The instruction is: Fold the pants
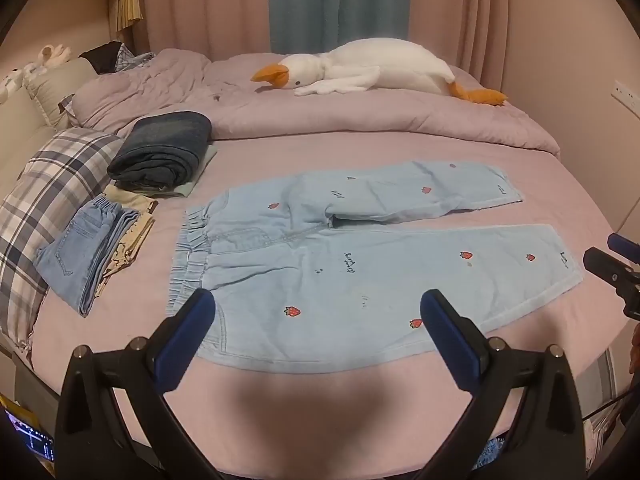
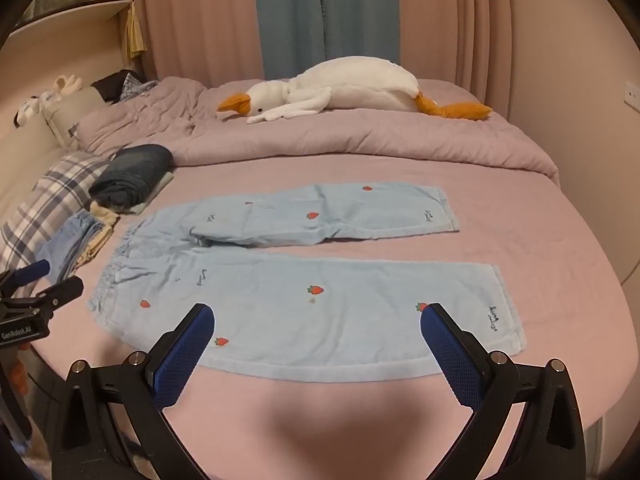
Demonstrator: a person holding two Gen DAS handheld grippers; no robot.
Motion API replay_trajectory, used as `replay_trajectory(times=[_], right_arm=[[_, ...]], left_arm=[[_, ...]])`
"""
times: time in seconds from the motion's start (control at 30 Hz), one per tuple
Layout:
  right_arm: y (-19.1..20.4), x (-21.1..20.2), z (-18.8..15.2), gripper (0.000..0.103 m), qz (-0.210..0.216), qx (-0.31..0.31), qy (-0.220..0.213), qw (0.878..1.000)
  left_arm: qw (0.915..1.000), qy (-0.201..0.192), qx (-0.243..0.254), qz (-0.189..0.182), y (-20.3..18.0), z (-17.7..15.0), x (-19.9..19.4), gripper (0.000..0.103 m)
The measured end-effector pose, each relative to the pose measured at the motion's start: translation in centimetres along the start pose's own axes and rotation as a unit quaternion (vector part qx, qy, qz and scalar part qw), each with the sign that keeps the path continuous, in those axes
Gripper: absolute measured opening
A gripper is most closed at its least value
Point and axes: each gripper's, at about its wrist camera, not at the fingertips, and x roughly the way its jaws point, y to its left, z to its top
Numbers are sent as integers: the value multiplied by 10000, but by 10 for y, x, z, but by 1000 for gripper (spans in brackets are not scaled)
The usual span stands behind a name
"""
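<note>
Light blue pants [image 1: 352, 264] with small strawberry prints lie spread flat on the pink bed, waistband to the left, both legs running right. The far leg is a little rumpled near the crotch. My left gripper [image 1: 318, 308] hovers open above the near leg close to the waistband, nothing between its blue pads. My right gripper [image 2: 318, 322] hovers open over the near leg [image 2: 320, 312] toward the cuff end, also holding nothing. Each gripper shows at the edge of the other's view: the right gripper [image 1: 616, 264] and the left gripper [image 2: 44, 284].
Folded clothes lie left of the pants: a dark denim bundle [image 1: 164, 152] and a folded light jeans stack [image 1: 92, 248]. A plaid pillow [image 1: 52, 200] sits at the far left. A white goose plush [image 1: 360, 68] rests on the rumpled duvet [image 1: 320, 120] behind. Curtains hang beyond.
</note>
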Motion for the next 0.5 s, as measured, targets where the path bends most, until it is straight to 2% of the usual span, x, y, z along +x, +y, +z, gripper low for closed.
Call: replay_trajectory(times=[0.5], right_arm=[[0, -2, -1, 102, 27, -23, -18, 10000]], left_arm=[[10000, -5, -16, 5, -7, -2, 3, 103]])
